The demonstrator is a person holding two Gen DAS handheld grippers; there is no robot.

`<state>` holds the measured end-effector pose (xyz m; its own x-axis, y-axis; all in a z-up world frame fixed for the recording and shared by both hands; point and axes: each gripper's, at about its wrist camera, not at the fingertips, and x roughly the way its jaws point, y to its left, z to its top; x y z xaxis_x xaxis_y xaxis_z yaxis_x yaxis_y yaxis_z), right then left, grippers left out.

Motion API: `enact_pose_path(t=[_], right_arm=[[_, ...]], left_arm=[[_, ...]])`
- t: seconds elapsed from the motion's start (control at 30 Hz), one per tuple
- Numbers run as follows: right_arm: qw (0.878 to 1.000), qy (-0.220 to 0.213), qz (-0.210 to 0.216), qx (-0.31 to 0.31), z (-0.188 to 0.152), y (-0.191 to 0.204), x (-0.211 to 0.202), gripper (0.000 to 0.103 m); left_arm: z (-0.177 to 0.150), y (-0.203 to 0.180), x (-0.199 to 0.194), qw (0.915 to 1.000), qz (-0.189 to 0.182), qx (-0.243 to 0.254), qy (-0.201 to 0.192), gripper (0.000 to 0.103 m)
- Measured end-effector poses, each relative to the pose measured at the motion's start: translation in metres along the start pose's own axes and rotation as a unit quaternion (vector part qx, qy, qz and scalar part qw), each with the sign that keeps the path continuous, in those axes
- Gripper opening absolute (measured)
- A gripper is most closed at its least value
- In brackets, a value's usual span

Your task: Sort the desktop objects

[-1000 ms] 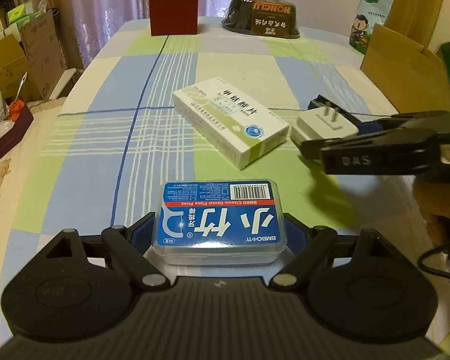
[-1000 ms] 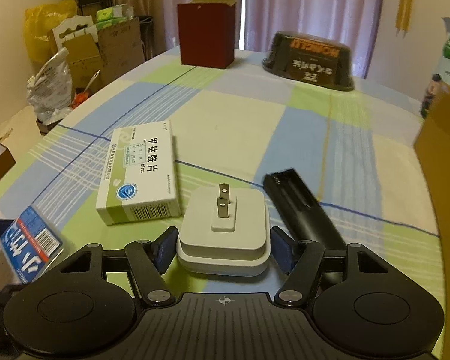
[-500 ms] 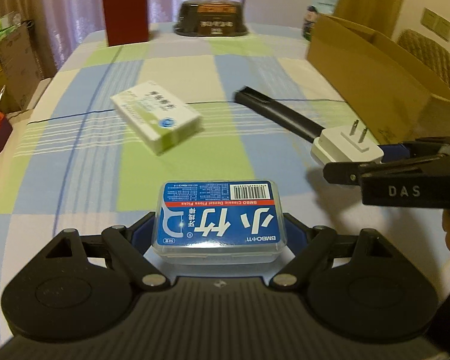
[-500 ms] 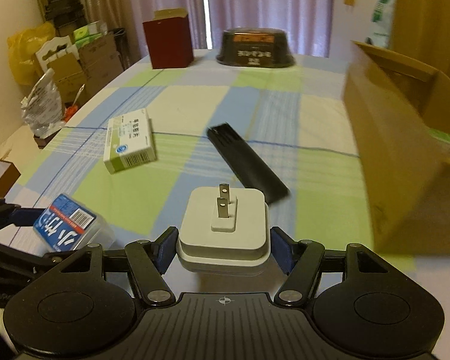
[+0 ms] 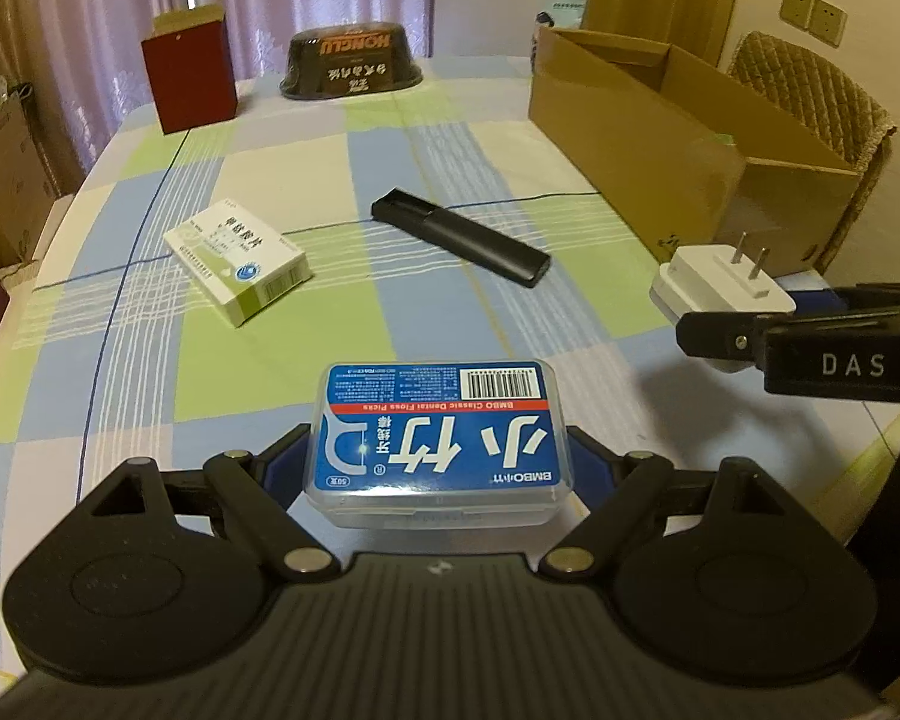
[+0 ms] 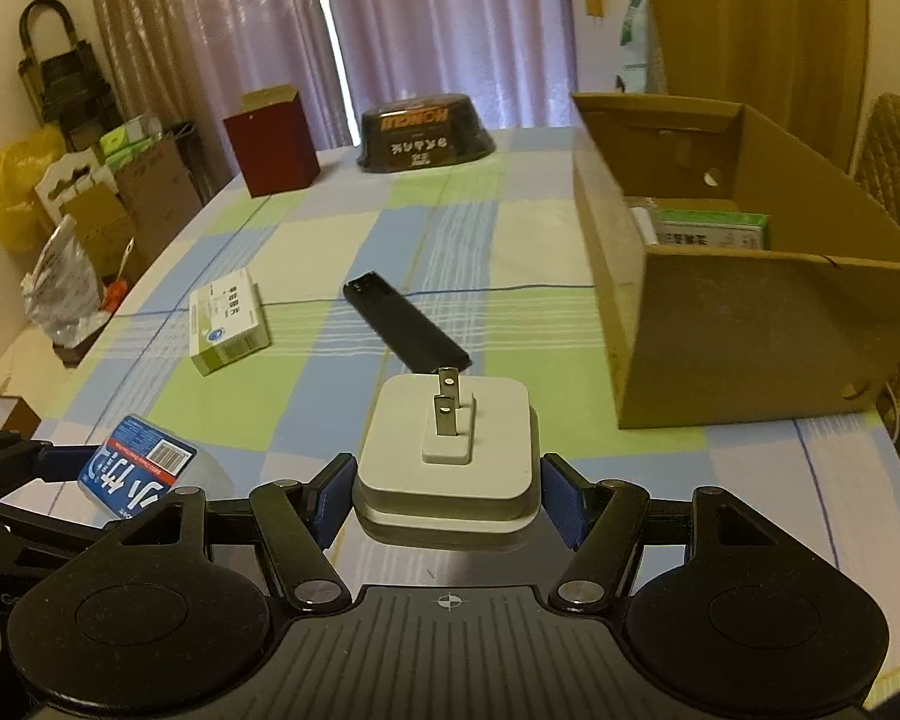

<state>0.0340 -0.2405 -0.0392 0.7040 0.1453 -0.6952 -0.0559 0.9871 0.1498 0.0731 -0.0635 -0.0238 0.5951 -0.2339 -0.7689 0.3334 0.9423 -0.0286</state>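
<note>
Floss box (image 5: pixel 439 440), charger (image 6: pixel 447 449) held over checked tablecloth (image 5: pixel 330 312).

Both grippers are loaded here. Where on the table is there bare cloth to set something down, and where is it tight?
Bare cloth lies between the medicine box and the floss pick box, and behind the black remote toward the red box and dark bowl. It is tight between the remote and the cardboard box, where the right gripper holds the white plug adapter.
</note>
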Motion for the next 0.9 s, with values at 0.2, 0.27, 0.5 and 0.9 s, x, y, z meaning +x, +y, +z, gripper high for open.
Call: enact_pose_path(t=[0.2,0.27,0.5,0.9], right_arm=[[1.000,-0.011,-0.002,0.002,-0.003,-0.001,-0.013,0.065],[1.000,-0.013,-0.002,0.004,-0.004,-0.001,-0.016,0.065],[1.000,-0.021,-0.003,0.004,-0.005,-0.001,-0.024,0.065],[0.999,-0.036,-0.006,0.011,-0.003,-0.003,-0.040,0.065]], left_arm=[[0.003,-0.006,-0.012,1.0000,0.001,0.004,-0.008,0.083],[0.004,-0.007,-0.015,0.9999,0.002,0.005,-0.011,0.083],[0.005,-0.009,-0.023,0.9998,0.003,0.005,-0.018,0.083],[0.012,-0.018,-0.034,0.9994,-0.002,0.015,-0.033,0.083]])
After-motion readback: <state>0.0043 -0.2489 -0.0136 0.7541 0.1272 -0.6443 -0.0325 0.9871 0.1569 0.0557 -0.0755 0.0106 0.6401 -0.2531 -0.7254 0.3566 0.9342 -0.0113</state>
